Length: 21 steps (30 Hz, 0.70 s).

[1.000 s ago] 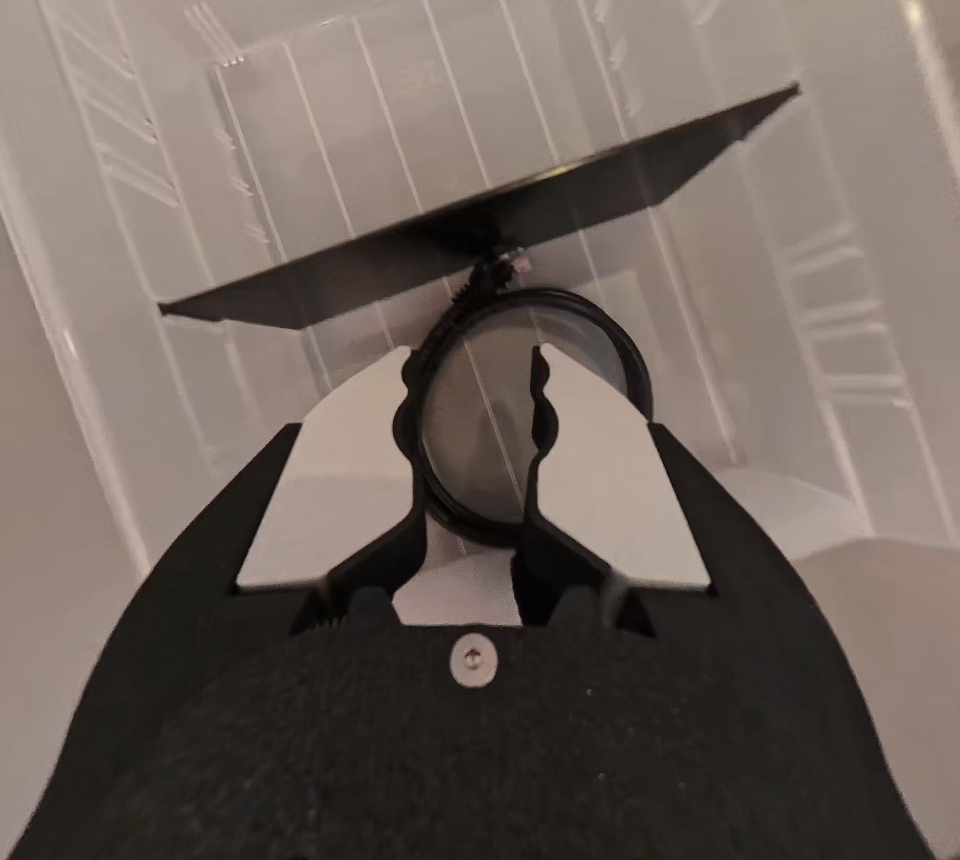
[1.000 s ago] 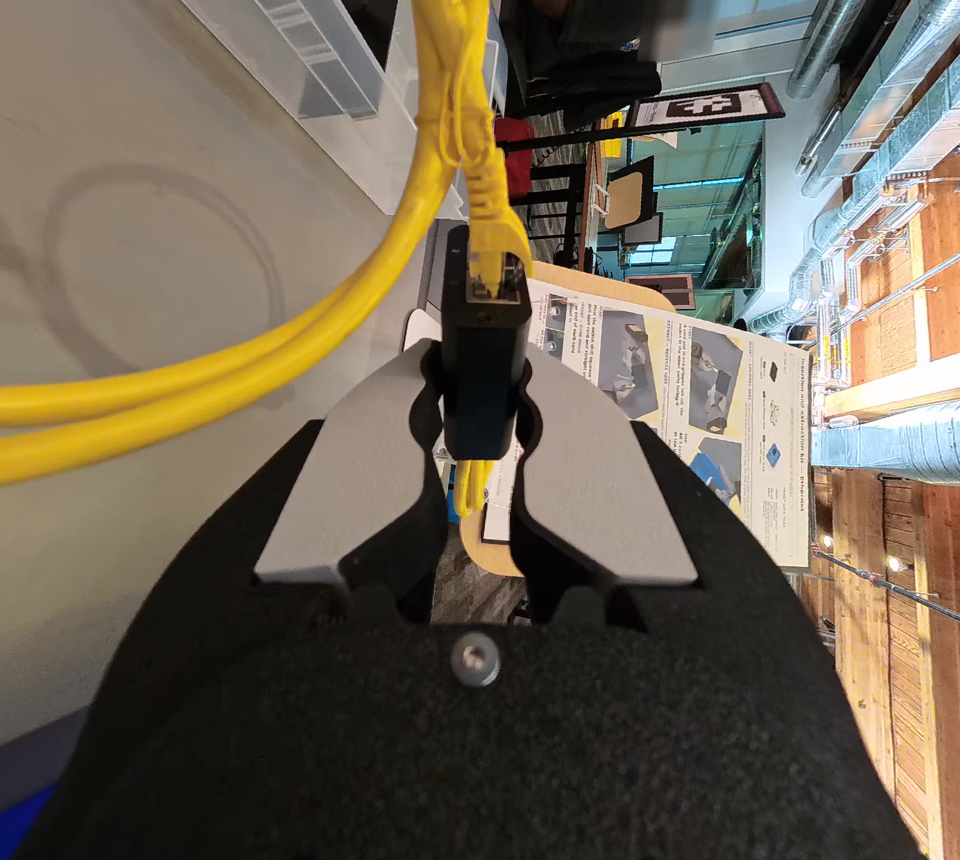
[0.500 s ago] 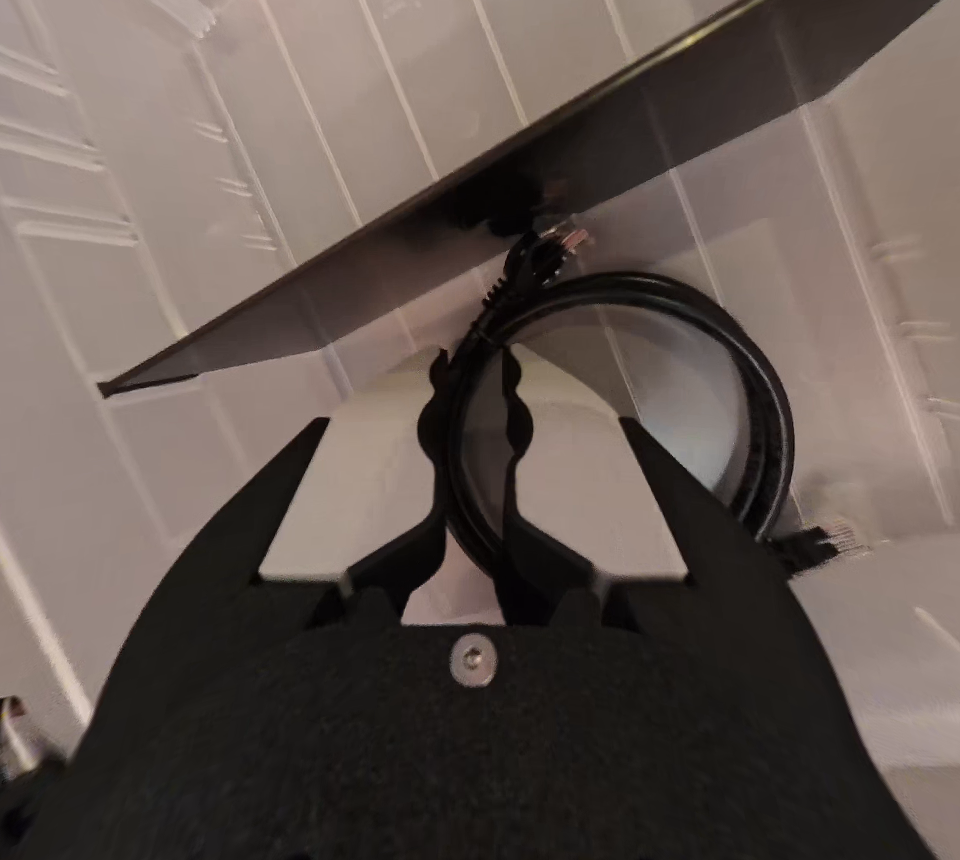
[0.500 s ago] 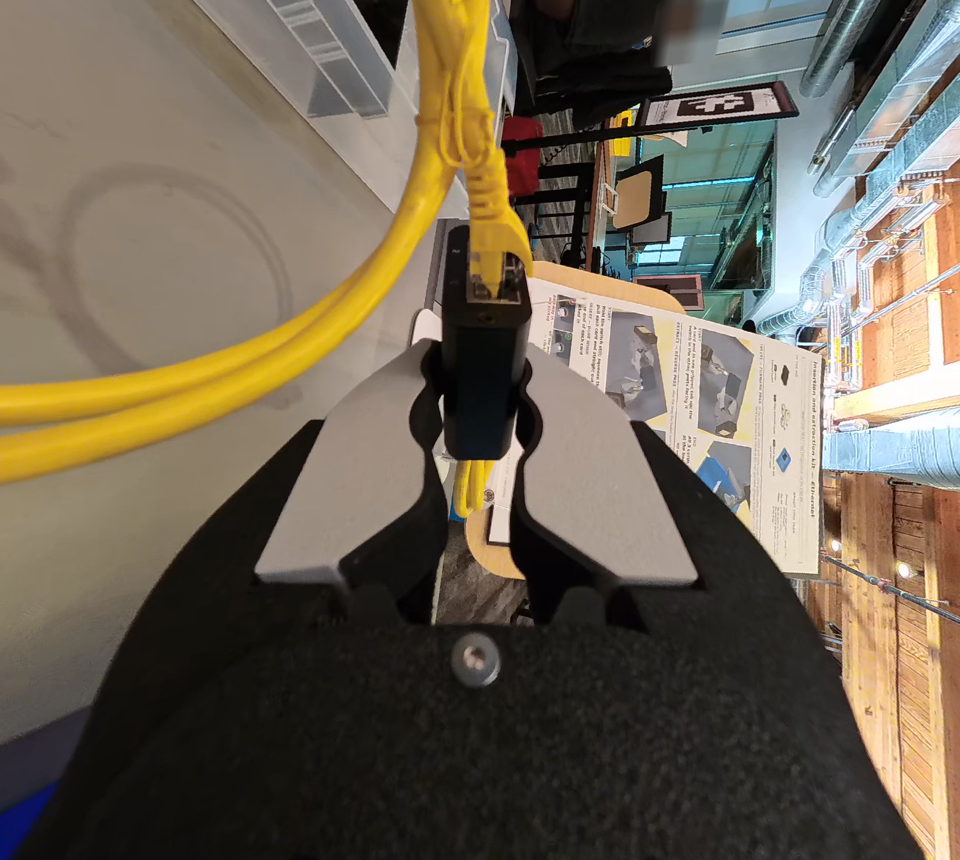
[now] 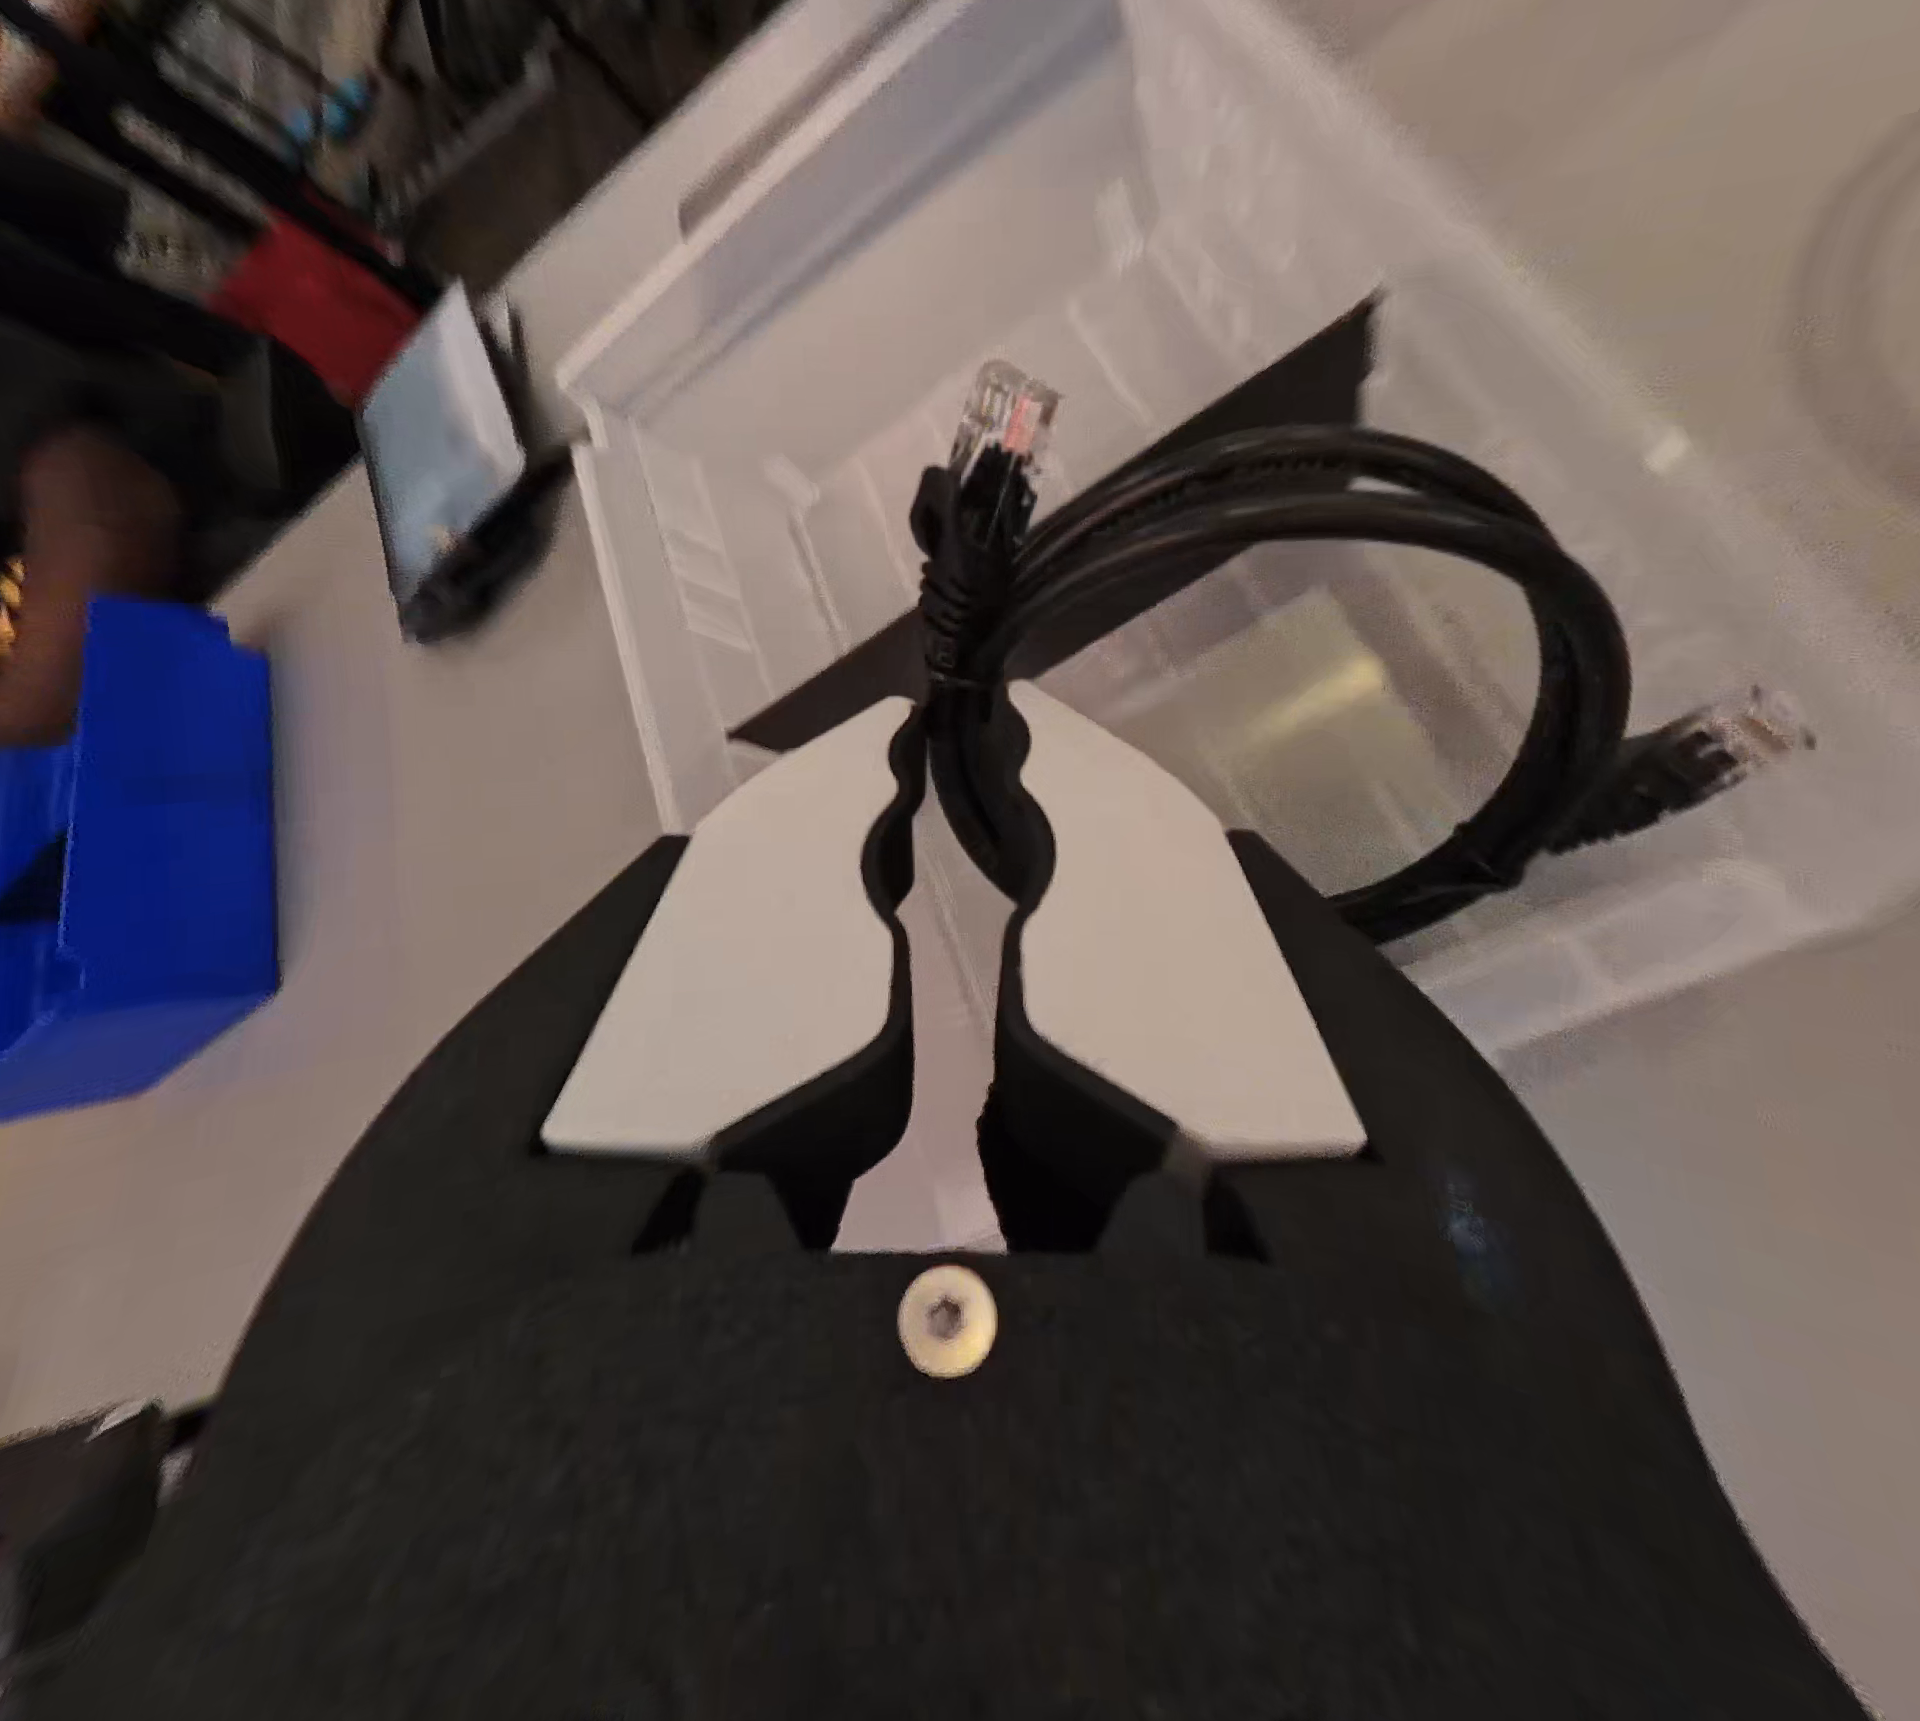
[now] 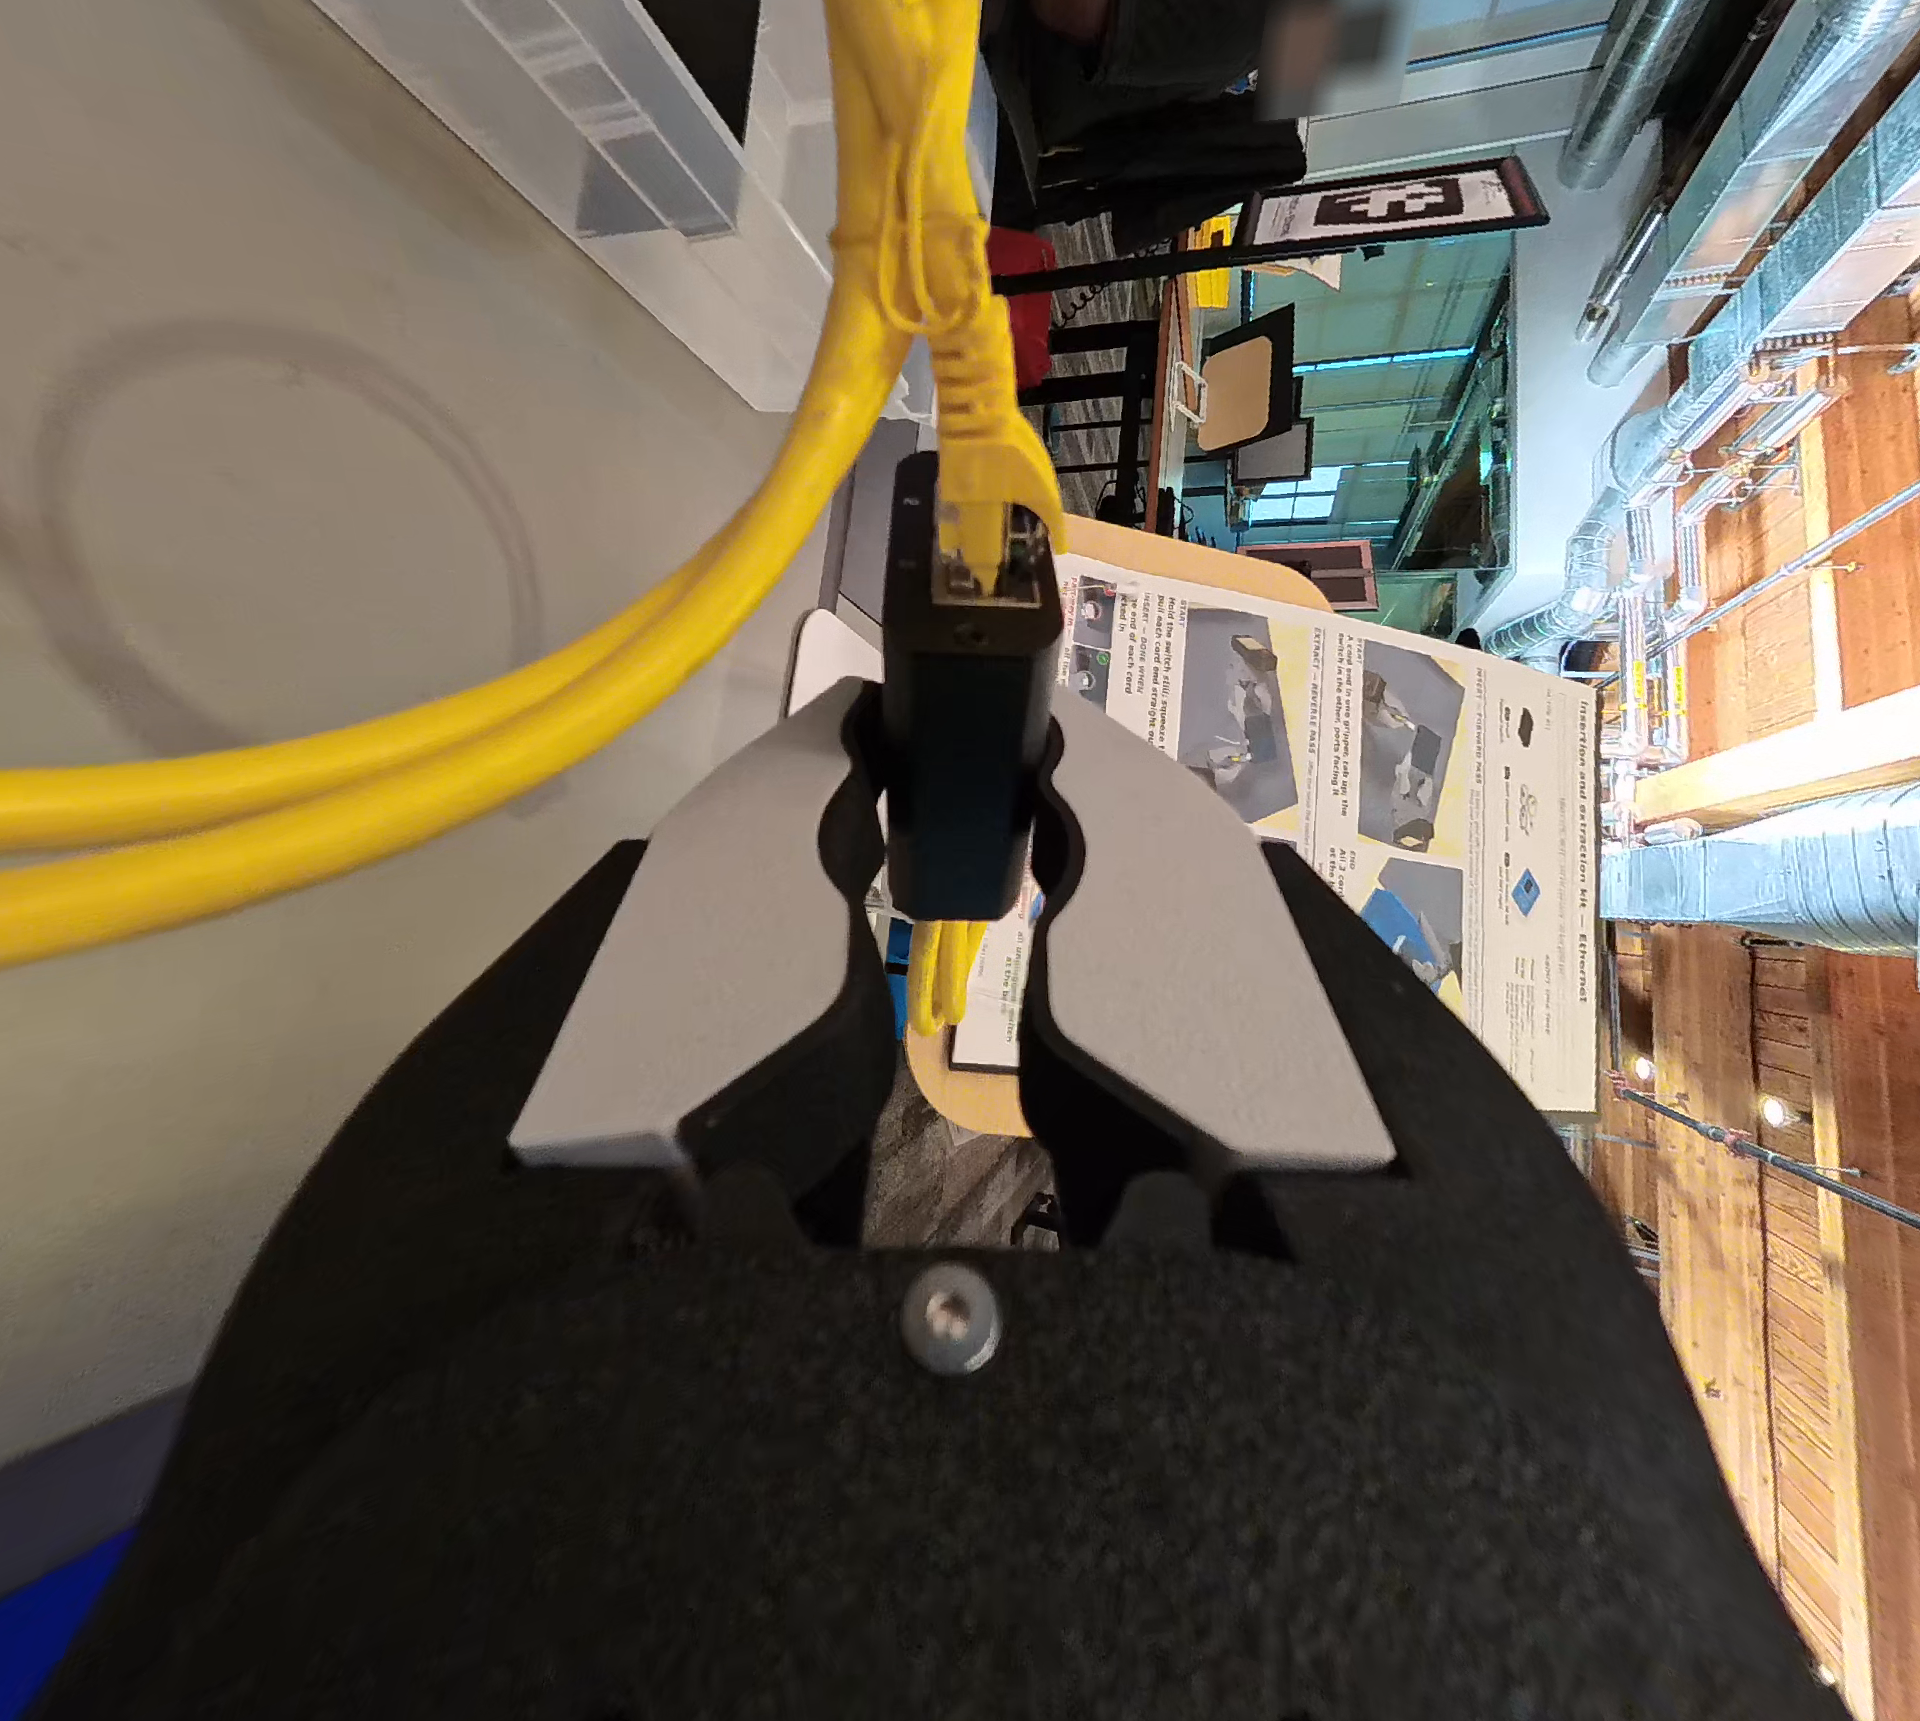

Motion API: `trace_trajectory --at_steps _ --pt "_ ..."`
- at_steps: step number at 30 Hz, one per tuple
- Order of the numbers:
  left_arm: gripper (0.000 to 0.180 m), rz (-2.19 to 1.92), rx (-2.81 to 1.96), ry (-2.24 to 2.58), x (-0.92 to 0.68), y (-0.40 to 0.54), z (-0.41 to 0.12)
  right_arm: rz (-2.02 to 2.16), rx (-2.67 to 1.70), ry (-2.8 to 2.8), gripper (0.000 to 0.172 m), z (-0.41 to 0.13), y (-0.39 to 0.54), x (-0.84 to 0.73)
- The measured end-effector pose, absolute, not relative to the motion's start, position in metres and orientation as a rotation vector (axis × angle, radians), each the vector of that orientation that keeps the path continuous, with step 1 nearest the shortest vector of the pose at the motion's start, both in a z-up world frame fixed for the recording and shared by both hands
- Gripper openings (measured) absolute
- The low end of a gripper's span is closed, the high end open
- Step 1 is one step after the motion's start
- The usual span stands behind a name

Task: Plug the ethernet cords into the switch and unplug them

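Note:
In the left wrist view my left gripper point(image 5: 961, 741) is shut on a coiled black ethernet cord point(image 5: 1382, 528), gripping it just below one clear plug point(image 5: 1003, 414) that points up. The cord's other plug point(image 5: 1725, 731) hangs at the right. I hold it above a clear plastic bin point(image 5: 1039, 113). In the right wrist view my right gripper point(image 6: 956, 736) is shut on the black switch point(image 6: 961, 736), held upright. A yellow ethernet cord point(image 6: 623, 684) is plugged into the switch's top port point(image 6: 982, 544) and loops off to the left.
A blue box point(image 5: 145, 840) stands at the left on the table. A dark flat sheet point(image 5: 1288, 383) lies in the bin. An instruction sheet point(image 6: 1351, 819) lies on a wooden table at the right. The clear bin point(image 6: 499, 30) shows at upper left. A person stands behind. The left gripper's tips are roughly 30 cm from the right gripper's.
My left gripper closed on the black cord inside the bin and lifted it up and out above the bin. The right gripper with the switch and yellow cord stayed nearly still.

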<state>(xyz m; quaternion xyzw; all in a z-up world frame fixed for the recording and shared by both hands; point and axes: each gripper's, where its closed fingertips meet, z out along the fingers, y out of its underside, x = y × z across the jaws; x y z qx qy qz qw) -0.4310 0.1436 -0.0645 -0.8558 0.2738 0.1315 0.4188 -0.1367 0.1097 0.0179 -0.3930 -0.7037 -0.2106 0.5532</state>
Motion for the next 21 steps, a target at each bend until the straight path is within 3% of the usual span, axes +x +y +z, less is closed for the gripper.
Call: trace_trajectory --at_steps 7,14,21 --pt "0.011 -0.335 -1.989 0.752 -0.337 0.079 0.004 -0.502 -0.916 -1.657 0.024 0.022 0.106 -0.138" --pt "0.011 -1.123 -1.947 0.727 -0.27 0.017 -0.013 -0.506 -0.906 -1.633 0.024 0.032 0.104 -0.133" --pt "0.011 -0.781 -2.184 0.753 -0.282 0.009 -0.083 -0.509 -0.911 -1.619 0.024 0.036 0.106 -0.128"
